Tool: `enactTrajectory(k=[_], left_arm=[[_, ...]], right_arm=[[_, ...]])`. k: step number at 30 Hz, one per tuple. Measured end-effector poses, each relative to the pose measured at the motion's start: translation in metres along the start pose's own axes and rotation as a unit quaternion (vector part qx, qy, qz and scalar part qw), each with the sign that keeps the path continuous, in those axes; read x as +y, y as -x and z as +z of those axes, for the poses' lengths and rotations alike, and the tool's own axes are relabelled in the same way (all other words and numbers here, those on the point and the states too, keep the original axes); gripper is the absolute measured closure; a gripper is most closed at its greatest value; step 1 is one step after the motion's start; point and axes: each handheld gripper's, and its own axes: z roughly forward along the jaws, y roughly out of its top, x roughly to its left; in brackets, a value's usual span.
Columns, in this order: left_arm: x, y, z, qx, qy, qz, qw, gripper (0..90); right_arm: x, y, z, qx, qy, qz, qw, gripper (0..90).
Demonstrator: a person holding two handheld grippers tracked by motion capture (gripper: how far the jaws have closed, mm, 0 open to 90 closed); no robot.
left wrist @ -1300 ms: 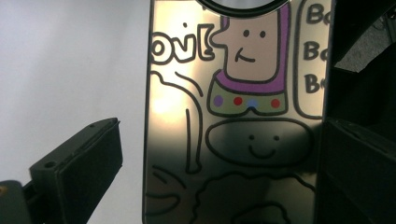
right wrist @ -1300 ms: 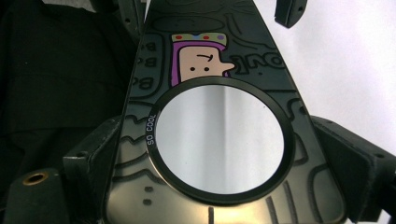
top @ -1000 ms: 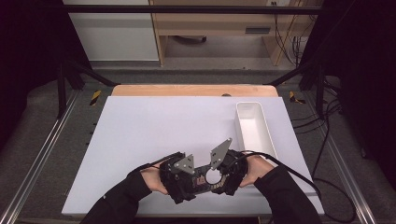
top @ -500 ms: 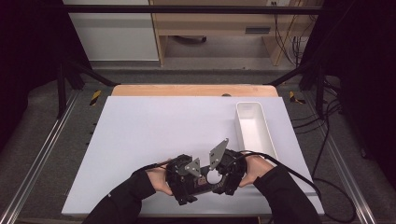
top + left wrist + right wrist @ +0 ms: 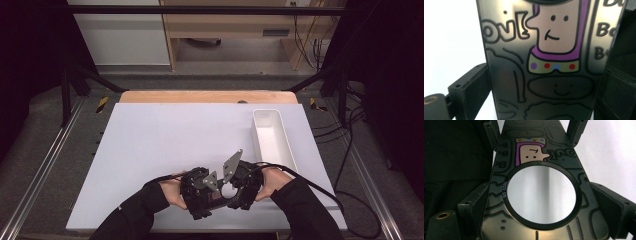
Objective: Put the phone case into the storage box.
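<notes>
Both grippers sit close together at the near edge of the white table (image 5: 150, 150). The left gripper (image 5: 200, 192) and the right gripper (image 5: 240, 187) each squeeze one end of a dark cartoon can (image 5: 544, 62) with a shiny round lid (image 5: 541, 195). The left hand (image 5: 172, 195) has moved right since before. A white tray (image 5: 272, 137) sits far right.
</notes>
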Motion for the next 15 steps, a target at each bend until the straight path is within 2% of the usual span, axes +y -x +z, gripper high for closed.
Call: enactTrajectory(k=[15], left_arm=[[0.0035, -0.0014, 0.0006, -0.008, -0.012, 0.011, 0.9998, 10.9]], right_arm=[[0.0003, -0.0007, -0.0004, 0.002, -0.002, 0.002, 1.0000, 12.2]])
